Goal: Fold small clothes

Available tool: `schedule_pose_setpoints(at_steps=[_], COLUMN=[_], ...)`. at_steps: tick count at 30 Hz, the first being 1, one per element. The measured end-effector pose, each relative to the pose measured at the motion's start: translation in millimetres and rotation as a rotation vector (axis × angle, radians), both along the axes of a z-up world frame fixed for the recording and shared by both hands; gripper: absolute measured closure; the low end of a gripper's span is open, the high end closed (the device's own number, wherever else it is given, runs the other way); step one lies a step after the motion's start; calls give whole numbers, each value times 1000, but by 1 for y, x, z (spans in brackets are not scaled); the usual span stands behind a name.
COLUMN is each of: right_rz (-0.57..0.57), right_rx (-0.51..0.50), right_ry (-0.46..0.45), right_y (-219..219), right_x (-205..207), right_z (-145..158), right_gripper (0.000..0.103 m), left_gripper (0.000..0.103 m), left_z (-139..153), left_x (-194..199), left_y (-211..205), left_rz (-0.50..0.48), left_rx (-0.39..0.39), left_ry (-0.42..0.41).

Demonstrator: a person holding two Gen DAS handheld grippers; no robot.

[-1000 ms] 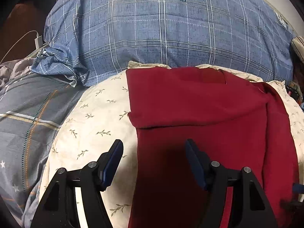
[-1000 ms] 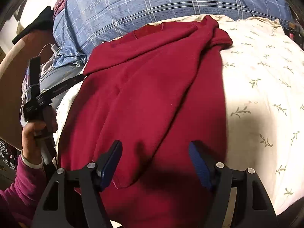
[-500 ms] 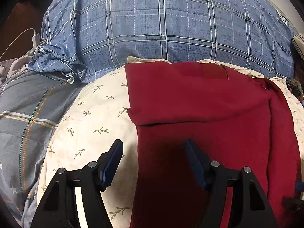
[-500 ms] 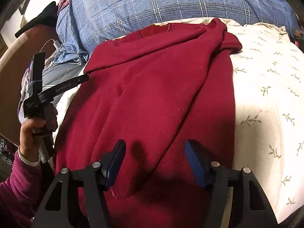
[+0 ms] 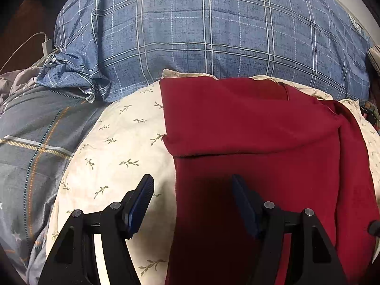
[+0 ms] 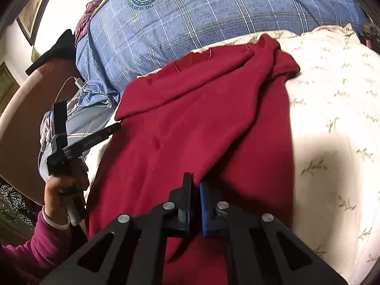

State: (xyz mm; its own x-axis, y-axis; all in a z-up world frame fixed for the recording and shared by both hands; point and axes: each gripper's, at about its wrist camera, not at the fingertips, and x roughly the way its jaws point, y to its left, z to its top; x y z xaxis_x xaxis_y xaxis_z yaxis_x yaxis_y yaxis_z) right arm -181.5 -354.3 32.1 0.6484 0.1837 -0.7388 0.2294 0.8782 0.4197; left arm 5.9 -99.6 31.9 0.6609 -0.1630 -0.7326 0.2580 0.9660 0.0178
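Observation:
A dark red garment (image 5: 249, 123) lies on a cream leaf-print cover (image 5: 118, 147), its top part folded down over the body. My left gripper (image 5: 192, 185) hovers open over the garment's left edge, one finger above the cream cover and one above the red cloth, touching neither. In the right wrist view the same red garment (image 6: 190, 118) spreads from the collar down to me. My right gripper (image 6: 194, 185) has its jaws closing to a thin slit on a raised fold of the red cloth near the lower hem.
A large blue plaid pillow (image 5: 213, 35) rises behind the garment. A grey patterned quilt (image 5: 35, 130) lies to the left, with a white charger and cable (image 5: 46, 45) beyond. A hand (image 6: 61, 187) in a magenta sleeve holds the left gripper's handle.
My right gripper went from wide open to shut, pinching a fold of the red cloth, and tipped slightly. The left gripper stayed open and almost still.

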Motion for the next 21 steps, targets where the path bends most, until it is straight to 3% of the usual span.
schedule_pose_setpoints(at_steps=[7, 14, 21], right_rz=[46, 106, 166], right_rx=[5, -72, -119], right_ry=[-62, -129, -73], right_y=[7, 26, 57], right_x=[22, 90, 195], right_z=[27, 55, 26], right_gripper=[99, 99, 99], left_gripper=[37, 37, 37], left_z=[5, 10, 7], left_x=[2, 6, 23], left_y=[9, 22, 37], left_rz=[19, 45, 75], left_rx=[-30, -60, -85], left_ry=[-9, -19, -6])
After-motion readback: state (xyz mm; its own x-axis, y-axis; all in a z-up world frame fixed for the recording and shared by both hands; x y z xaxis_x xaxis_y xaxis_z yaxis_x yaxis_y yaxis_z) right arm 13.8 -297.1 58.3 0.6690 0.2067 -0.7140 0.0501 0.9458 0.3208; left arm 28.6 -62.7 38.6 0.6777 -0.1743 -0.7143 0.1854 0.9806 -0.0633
